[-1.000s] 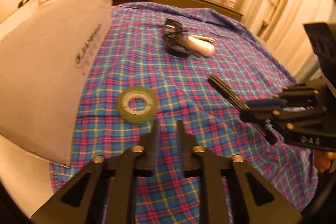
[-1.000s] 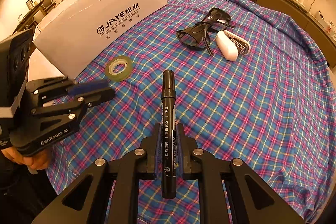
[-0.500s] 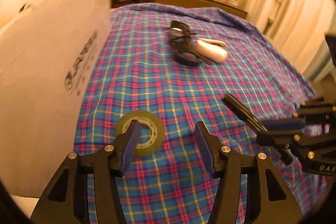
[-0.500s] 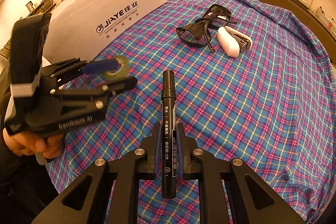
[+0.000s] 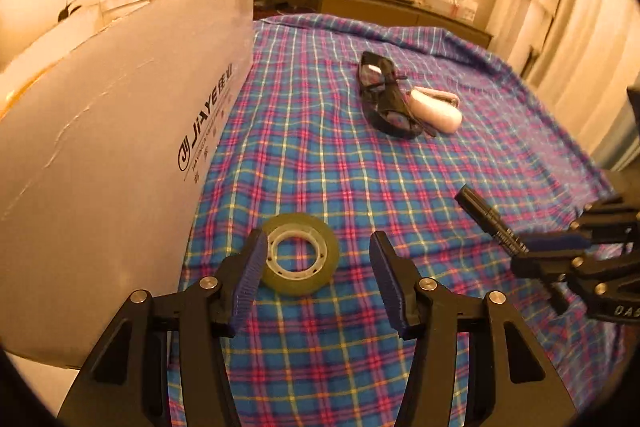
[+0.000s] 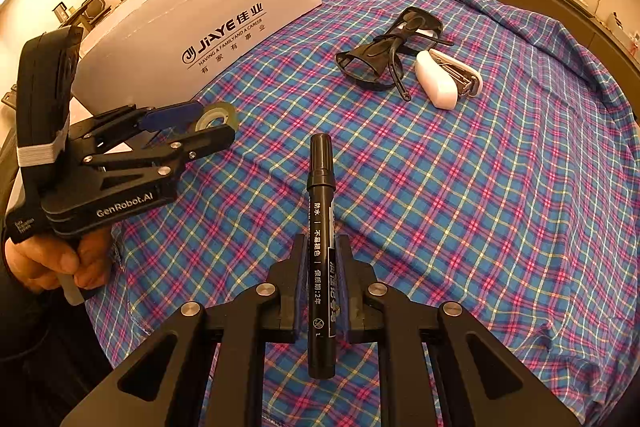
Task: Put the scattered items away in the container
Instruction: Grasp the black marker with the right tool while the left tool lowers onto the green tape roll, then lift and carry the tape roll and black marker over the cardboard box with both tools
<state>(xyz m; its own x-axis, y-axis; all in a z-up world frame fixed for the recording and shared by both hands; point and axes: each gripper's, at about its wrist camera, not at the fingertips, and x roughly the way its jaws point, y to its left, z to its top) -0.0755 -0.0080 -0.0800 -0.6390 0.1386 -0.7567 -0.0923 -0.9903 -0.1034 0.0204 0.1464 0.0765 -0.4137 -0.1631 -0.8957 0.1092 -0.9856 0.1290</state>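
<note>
A yellowish roll of clear tape (image 5: 304,281) (image 6: 216,115) lies flat on the plaid cloth beside the white box. My left gripper (image 5: 318,241) (image 6: 214,123) straddles it. Its jaws are closing: the left pad is at the roll's edge and the right pad stands apart from it. My right gripper (image 6: 320,241) (image 5: 520,255) hovers above the cloth to the right, shut on a black marker (image 6: 320,227) (image 5: 484,219) that sticks out past its fingers. The white box (image 5: 100,167) (image 6: 192,27) stands at the left, and its opening is hidden.
Black glasses (image 5: 384,95) (image 6: 380,59) and a white stapler (image 5: 438,107) (image 6: 438,83) lie together farther back on the plaid cloth (image 6: 500,207). A hand (image 6: 60,263) holds the left gripper at the table's near left edge. A sideboard runs along the back wall.
The left gripper's jaws went from nearly shut to wide apart. It moved forward and down, so the tape roll now sits between its fingers. The right gripper kept still with the marker.
</note>
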